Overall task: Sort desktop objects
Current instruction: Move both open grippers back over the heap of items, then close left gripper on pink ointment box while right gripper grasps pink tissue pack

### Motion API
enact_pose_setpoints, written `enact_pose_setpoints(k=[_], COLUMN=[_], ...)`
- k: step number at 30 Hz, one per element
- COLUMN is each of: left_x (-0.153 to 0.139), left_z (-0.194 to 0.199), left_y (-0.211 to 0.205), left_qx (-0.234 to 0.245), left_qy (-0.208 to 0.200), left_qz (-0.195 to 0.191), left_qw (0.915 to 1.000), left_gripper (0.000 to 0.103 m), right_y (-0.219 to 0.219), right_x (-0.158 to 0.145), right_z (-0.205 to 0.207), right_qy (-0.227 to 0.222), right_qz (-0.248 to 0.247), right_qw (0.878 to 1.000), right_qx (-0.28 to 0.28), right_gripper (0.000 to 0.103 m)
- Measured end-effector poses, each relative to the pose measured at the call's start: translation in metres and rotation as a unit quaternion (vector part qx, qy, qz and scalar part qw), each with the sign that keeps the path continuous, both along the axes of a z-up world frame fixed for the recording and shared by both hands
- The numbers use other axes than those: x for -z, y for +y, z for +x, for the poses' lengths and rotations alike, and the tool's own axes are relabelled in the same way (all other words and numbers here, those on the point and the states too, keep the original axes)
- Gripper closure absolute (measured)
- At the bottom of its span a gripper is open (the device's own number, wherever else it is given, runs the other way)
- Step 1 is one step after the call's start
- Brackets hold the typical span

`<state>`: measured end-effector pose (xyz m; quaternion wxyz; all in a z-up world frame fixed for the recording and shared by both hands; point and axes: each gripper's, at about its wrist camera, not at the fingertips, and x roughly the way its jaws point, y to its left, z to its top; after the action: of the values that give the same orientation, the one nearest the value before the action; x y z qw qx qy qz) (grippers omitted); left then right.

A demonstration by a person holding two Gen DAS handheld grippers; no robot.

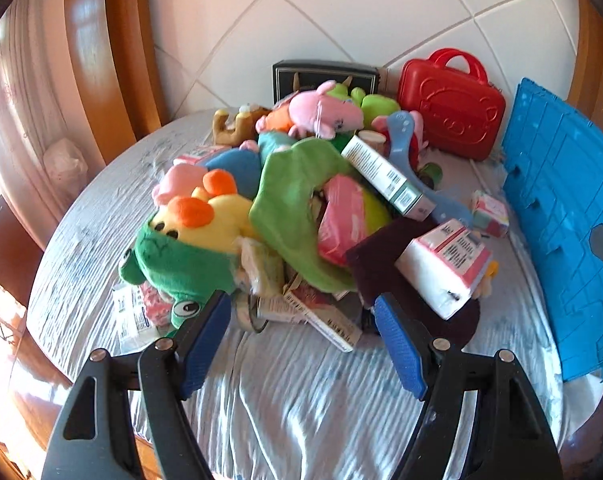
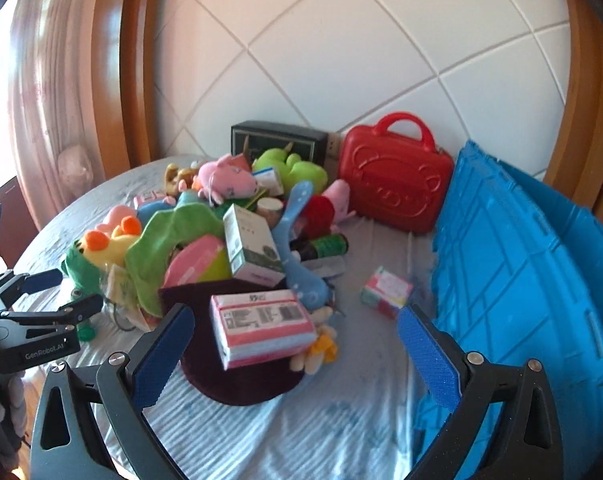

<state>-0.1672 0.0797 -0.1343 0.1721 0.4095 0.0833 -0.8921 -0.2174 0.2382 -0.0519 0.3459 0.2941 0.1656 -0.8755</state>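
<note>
Our left gripper (image 1: 301, 316) and right gripper (image 2: 293, 344) hang over the table (image 1: 301, 392), jaws apart and empty. The toy pile (image 1: 285, 208) lies just ahead. Both tilt downward.

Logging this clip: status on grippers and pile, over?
Left gripper and right gripper open, empty. Toy pile unsorted on table. Pink-white box nearest, blue crate right.
</note>
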Motion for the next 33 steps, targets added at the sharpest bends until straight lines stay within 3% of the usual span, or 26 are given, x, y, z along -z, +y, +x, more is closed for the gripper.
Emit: enact_pose_setpoints(k=[3,13,18,23,26,30,33], left_x=[0.027,0.1,0.129,0.144,0.139,0.138,0.138], left_z=[-0.003,-0.051,-0.077,-0.072,-0.062,-0.042,-0.028], left_y=[-0.012,-0.008,-0.006,-0.016,-0.02,-0.028,-0.031], left_qx=[-0.009,-0.003,-0.003,0.01,0.015,0.02,0.02], left_qy=[-0.021,-0.07,-0.094,-0.097,-0.11,-0.121,-0.126], left_qz=[0.023,0.076,0.091,0.11,0.068,0.051,0.045], left_qw=[0.9995,0.9947,0.9914,0.9891,0.9915,0.9911,0.9908], left_gripper=[0.029,0.029,0.029,0.034,0.051,0.053,0.055], right_y=[-0.013,-0.034,-0.041,-0.066,-0.072,-0.047,-0.016], right_x=[0.029,0.097,0.12,0.135,0.151,0.168,0.185], right_z=[-0.013,-0.038,-0.06,-0.061,-0.064,-0.063,-0.065], right_qy=[-0.037,-0.096,-0.142,-0.161,-0.154,-0.137,-0.155], right_qz=[0.019,0.077,0.059,0.043,0.076,0.133,0.163], right_qw=[0.999,0.992,0.986,0.986,0.985,0.98,0.97], right_qx=[0.007,0.036,0.056,0.027,0.034,0.062,0.09], right_gripper=[0.0,0.0,0.0,0.0,0.0,0.007,0.008])
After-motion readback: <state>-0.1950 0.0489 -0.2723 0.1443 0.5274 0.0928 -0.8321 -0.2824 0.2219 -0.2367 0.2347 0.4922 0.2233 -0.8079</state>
